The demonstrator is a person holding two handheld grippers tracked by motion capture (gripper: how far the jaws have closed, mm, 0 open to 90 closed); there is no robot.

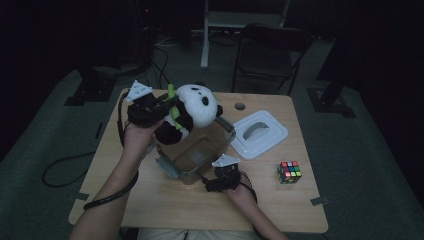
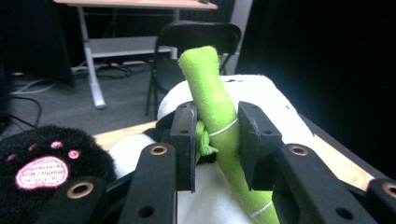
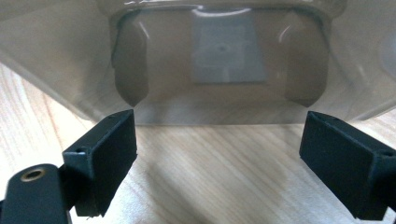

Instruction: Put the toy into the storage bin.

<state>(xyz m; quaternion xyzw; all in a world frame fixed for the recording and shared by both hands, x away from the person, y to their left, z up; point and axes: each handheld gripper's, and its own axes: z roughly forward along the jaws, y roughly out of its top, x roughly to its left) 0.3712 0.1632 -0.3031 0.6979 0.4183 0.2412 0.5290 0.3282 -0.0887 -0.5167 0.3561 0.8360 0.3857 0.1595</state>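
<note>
Left gripper (image 1: 167, 106) clamped on the green bamboo stalk (image 2: 219, 126) sewn to the panda plush (image 1: 192, 112); in the left gripper view both pads press the stalk from either side, stalk running upright between them and tilted slightly. White belly of the plush lies under the jaws, one black paw with pink pads (image 2: 44, 170) at lower left of that view.

High view: panda plush is held in the air above the far left corner of the clear plastic container (image 1: 197, 157), head toward the right, black limbs hanging toward the container rim. Cannot tell whether the plush touches the rim.

Right gripper (image 1: 216, 176) sits at the container's near side, low over the wooden table (image 1: 165, 205). Right gripper view: jaws wide apart, nothing between the pads, container wall (image 3: 224, 60) just ahead of the fingertips, not touching.

White container lid (image 1: 260, 132) lies flat on the table to the right of the container, just beside it. Rubik's cube (image 1: 289, 171) stands on the table nearer the right edge, well apart from both grippers
</note>
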